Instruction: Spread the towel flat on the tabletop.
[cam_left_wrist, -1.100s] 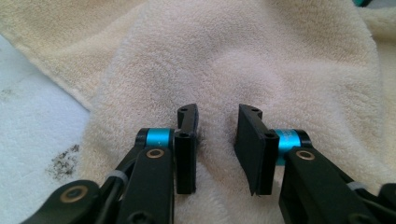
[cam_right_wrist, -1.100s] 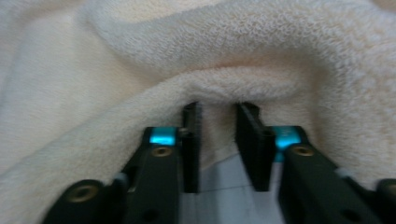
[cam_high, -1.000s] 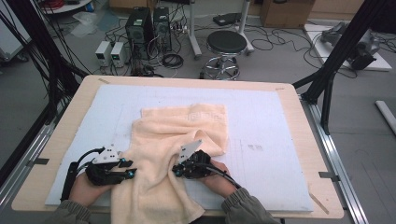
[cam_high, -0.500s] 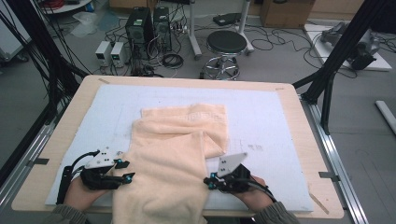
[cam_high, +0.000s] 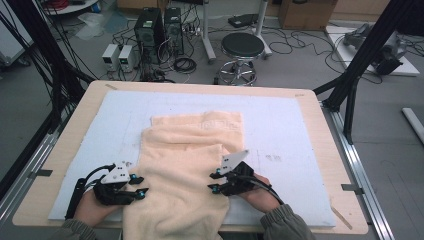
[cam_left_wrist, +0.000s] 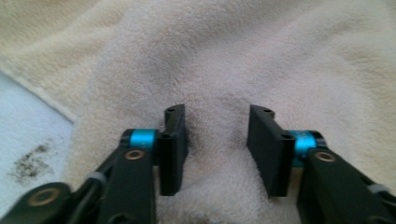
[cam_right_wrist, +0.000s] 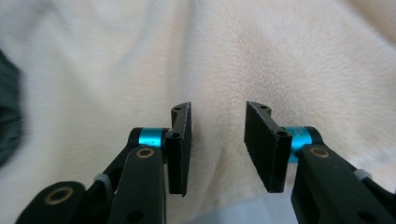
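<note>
Now the towel (cam_high: 185, 165) lies on the pale mat (cam_high: 300, 130) that covers the table (cam_high: 60, 145), and everything else is placed by that towel. It is cream, folded over itself, its far end flat near the middle of the mat and its near end hanging past the table's front edge.

At the towel's left edge, near the front, sits the left gripper (cam_high: 139, 185), held in a hand (cam_high: 92, 212) that comes in from below. Its blue-tipped jaws point right, onto the cloth. In the left gripper view the left gripper (cam_left_wrist: 217, 149) has its jaws apart with a clear gap; they have just been closing, and a soft hump of towel (cam_left_wrist: 261, 60) rises between them, but the pads do not press it. Left of the towel in that view a strip of mat (cam_left_wrist: 28, 130) shows, with a dark smudge (cam_left_wrist: 30, 163) on it.

At the towel's right edge, level with the other, is the right gripper (cam_high: 214, 181), in a hand (cam_high: 257, 195) with a grey-green sleeve (cam_high: 282, 225). Its jaws point left, at the towel's folded border. In the right gripper view the right gripper (cam_right_wrist: 217, 144) also stands parted, having just been opening, and nothing is clamped; the towel (cam_right_wrist: 280, 60) lies beyond and under the jaws.

Beyond the towel's far end, off the table, a stool (cam_high: 242, 47) and two computer towers (cam_high: 160, 25) stand on the floor.
</note>
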